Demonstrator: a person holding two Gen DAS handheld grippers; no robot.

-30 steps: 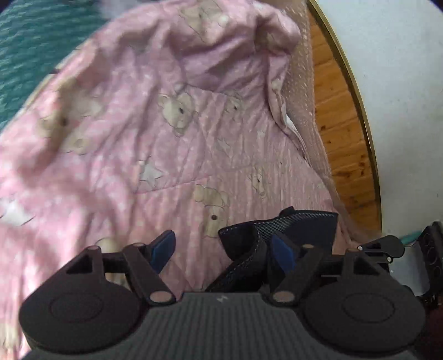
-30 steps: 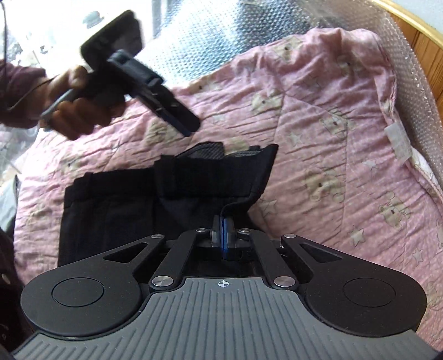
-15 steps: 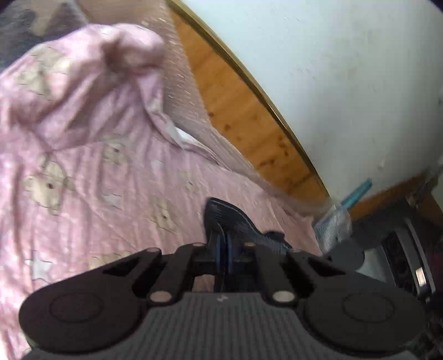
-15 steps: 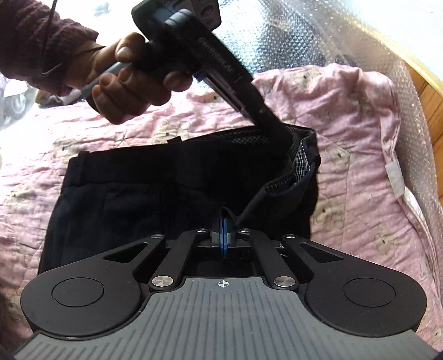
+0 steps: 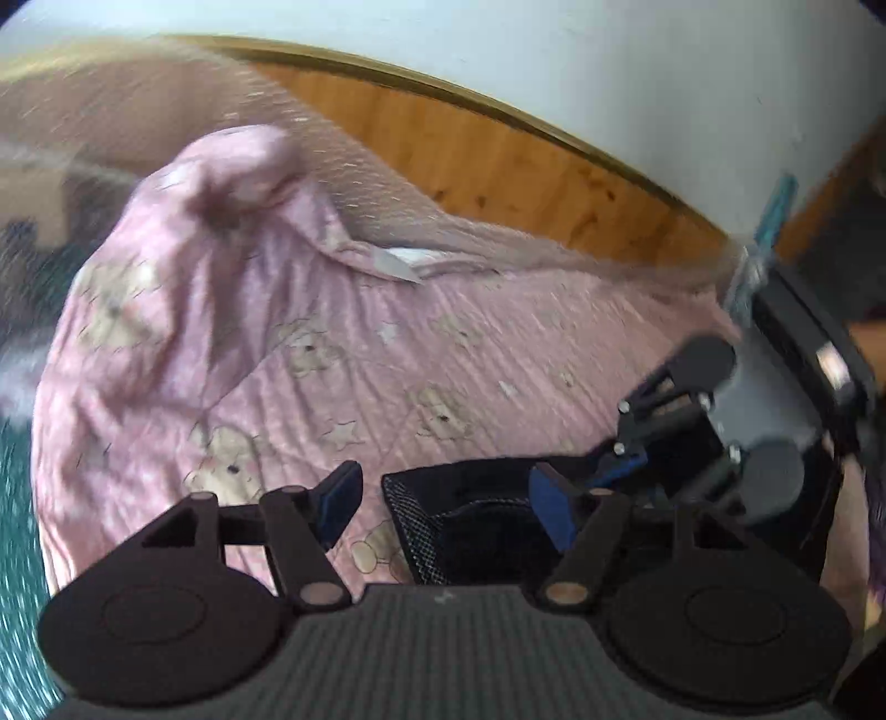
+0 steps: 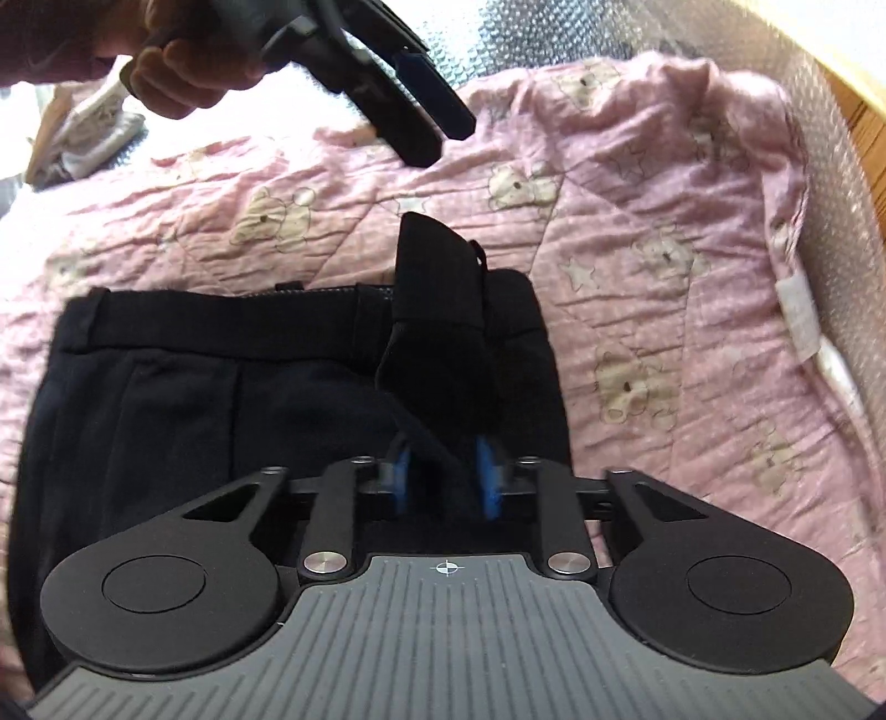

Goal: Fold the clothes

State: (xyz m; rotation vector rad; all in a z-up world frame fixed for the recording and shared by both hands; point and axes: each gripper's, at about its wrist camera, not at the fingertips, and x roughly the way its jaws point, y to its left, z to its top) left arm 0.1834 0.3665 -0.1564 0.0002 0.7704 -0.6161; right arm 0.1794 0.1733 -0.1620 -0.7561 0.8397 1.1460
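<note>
Black shorts lie flat on a pink bear-print quilt, waistband toward the far side. A flap of them stands folded over near the right end. My right gripper sits low over that end, its blue pads parted with black cloth between them. My left gripper, held by a hand, hovers above the quilt beyond the shorts; its jaws are opening and hold nothing. In the left wrist view the left gripper frames the shorts' mesh-lined edge below, with the right gripper beside it.
A wooden headboard and a white wall rise behind the quilt. Bubble wrap lines the quilt's far and right edges. A pale bundle lies at the far left. Teal fabric shows left of the quilt.
The left gripper shut on the shorts' mesh-lined corner, lifted it, then let go, rolled and rose. The corner dropped as a folded flap. The right gripper's pads moved apart.
</note>
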